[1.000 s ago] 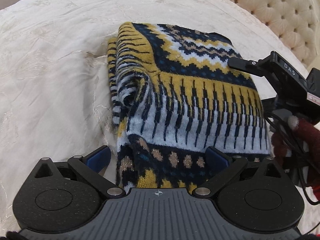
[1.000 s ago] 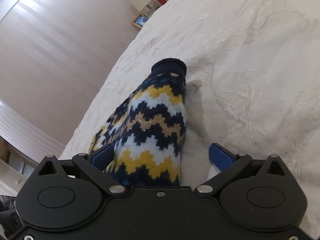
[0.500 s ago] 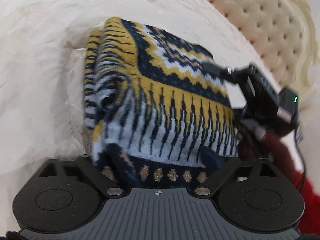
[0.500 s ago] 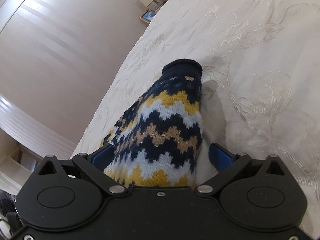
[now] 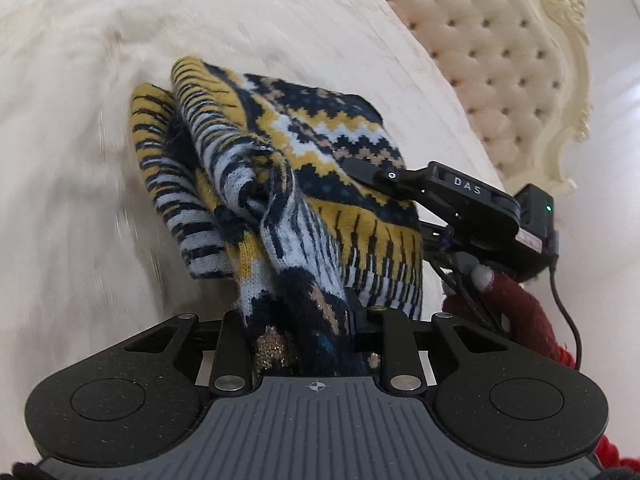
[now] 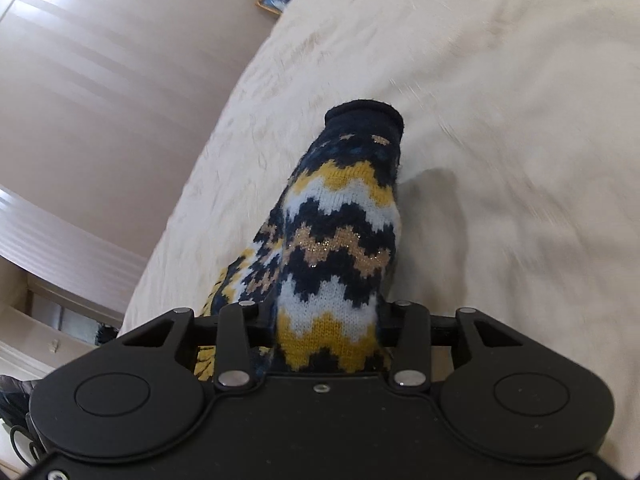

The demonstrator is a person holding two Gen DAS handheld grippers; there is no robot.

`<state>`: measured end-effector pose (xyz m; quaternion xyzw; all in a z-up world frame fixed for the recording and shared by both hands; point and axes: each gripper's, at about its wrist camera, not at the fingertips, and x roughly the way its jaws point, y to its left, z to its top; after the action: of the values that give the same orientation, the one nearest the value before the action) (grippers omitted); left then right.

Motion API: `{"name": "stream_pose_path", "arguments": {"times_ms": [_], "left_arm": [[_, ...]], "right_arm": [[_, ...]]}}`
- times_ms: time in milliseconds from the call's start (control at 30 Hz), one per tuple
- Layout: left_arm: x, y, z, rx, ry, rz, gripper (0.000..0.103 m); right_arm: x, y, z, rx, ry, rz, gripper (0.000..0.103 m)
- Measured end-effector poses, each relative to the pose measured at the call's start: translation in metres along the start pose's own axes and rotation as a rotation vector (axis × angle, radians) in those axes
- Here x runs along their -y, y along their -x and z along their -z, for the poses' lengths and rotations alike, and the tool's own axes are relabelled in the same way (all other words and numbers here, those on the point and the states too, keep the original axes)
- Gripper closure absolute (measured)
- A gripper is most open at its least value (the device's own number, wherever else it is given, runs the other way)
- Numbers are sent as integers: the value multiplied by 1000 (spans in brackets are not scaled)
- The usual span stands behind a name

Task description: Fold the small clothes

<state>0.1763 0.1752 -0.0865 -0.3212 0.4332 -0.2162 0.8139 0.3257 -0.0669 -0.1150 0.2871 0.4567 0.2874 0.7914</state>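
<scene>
We work on a wide cream bed (image 5: pixel 72 168), its cover filling both views, with a tufted headboard (image 5: pixel 500 52) at about 1 o'clock in the left wrist view. On the bed lies the sweater (image 5: pixel 320 168), a patterned knit in navy, yellow and pale blue, already bunched into thick layers at the centre of that view, its near edge rising off the cover toward us at 6 o'clock.

In the right wrist view one sleeve (image 6: pixel 344 232) runs from 6 o'clock up to its dark cuff near the centre, lifted clear of the bed and casting a shadow at 3 o'clock.

The left gripper (image 5: pixel 304 340) has just been closing and its fingers now pinch the sweater's near hem. The right gripper (image 6: pixel 328 336) has likewise been closing, and its fingers clamp the base of the sleeve. In the left view it shows at 3 o'clock, beside a red sleeve (image 5: pixel 516 304) of the person.

To fold well from here, we judge that both grips should rise evenly, keeping the knit taut between them, then carry the edge over in one arc toward 12 o'clock. The thick layers may slip, so we keep the pinch deep and lay the fold down flat before letting go.
</scene>
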Motion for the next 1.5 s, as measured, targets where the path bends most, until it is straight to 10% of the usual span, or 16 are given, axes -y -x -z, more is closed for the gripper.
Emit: {"name": "stream_pose_path", "arguments": {"times_ms": [367,633,1067,1500], "left_arm": [[15,36,114,-92,-14,82,77],[3,46,166,-30,-60,-144,70],[46,70,206,157,-277,-387,54],[85,61,172,318,-386,-400,41]], "right_arm": [[2,86,116,-99,28,28,51],[3,99,172,-26,81,123,37],[-13,129,217,209,193,256,8],[-22,164,230,310,219,371,1]]}}
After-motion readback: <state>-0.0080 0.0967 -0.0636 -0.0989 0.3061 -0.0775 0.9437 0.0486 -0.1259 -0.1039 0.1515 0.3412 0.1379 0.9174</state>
